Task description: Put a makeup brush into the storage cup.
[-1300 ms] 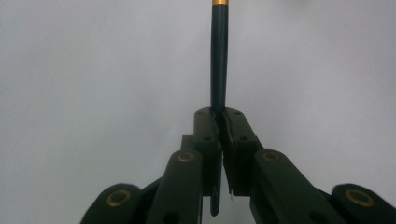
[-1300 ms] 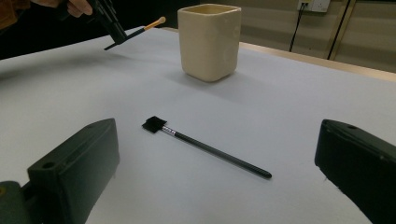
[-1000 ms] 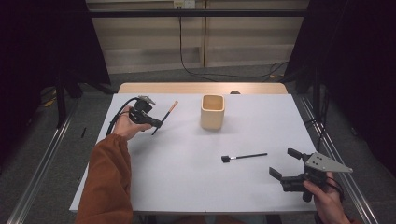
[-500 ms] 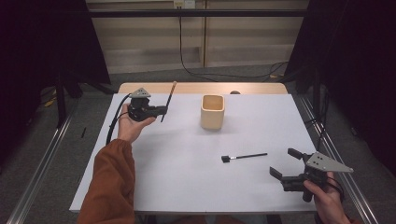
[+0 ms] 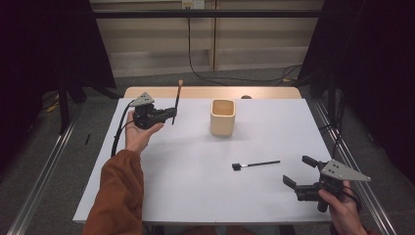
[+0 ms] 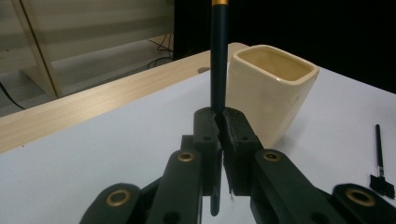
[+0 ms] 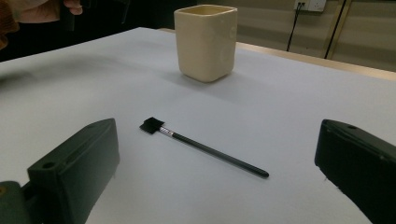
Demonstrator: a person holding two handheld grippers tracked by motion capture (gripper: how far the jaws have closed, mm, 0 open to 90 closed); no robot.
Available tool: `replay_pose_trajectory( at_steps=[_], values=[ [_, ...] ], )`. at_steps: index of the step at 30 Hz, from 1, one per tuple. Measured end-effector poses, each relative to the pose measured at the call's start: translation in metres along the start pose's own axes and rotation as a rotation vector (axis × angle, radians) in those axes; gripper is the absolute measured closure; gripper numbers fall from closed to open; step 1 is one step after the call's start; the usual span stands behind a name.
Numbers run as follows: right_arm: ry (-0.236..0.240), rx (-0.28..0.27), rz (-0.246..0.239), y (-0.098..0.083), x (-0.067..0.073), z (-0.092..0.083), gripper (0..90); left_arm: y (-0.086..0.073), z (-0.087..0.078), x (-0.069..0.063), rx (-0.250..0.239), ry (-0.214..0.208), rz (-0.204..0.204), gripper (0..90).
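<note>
While the left tool (image 5: pixel 169 113) is hanging over the far-left part of the tabletop (image 5: pixel 195 196), here's how I'm reading it:

Left tool: it's clamping shut on a dark brush (image 5: pixel 176 100), pinching the handle low down so most of the stick is poking up out of the jaws. In the left gripper view the brush (image 6: pixel 218 60) is standing pretty much upright, with a gold band near the top.

Where the brush is sitting: up in the air, clear of the tabletop, to the left of the cream cup (image 5: pixel 222 117) as the high view has it.

The relation that matters: the cup is lying off to the right of the held brush, near but apart, mouth facing up. The brush's long axis is running close to vertical already, so I'm guessing the next bit is just carrying it sideways over the rim and lowering it in.

Right tool (image 5: pixel 298 172): it's sitting wide open at the near-right corner, holding nothing.

Second brush (image 5: pixel 256 164): it's lying flat on the tabletop, long axis roughly left to right, bristle end pointing left. It's just ahead of the right tool's jaws, so the right hand is way nearer to that one.
</note>
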State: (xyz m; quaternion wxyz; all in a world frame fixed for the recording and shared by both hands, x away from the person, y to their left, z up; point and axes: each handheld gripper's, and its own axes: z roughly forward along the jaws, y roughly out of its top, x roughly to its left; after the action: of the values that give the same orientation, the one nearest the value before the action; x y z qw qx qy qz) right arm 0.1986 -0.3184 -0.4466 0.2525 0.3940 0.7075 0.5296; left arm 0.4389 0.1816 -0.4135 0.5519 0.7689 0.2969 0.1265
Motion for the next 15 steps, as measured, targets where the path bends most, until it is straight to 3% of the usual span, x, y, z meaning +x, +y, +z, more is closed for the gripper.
replay_pose_trajectory(
  at_steps=[7, 10, 13, 15],
  values=[
    [0.000, -0.010, -0.001, 0.000, 0.001, -0.002, 0.0, -0.003, -0.007, -0.008, -0.036, -0.004, -0.001, 85.0],
    [0.000, -0.011, 0.000, 0.000, 0.001, -0.002, 0.0, -0.003, -0.008, -0.011, -0.041, -0.010, -0.013, 85.0],
    [-0.003, -0.005, -0.004, 0.000, 0.000, -0.001, 0.0, -0.004, -0.007, -0.016, -0.012, -0.016, -0.001, 85.0],
    [-0.006, -0.003, -0.007, 0.000, 0.000, -0.001, 0.0, -0.004, -0.009, -0.020, -0.031, -0.030, -0.012, 85.0]
  ],
)
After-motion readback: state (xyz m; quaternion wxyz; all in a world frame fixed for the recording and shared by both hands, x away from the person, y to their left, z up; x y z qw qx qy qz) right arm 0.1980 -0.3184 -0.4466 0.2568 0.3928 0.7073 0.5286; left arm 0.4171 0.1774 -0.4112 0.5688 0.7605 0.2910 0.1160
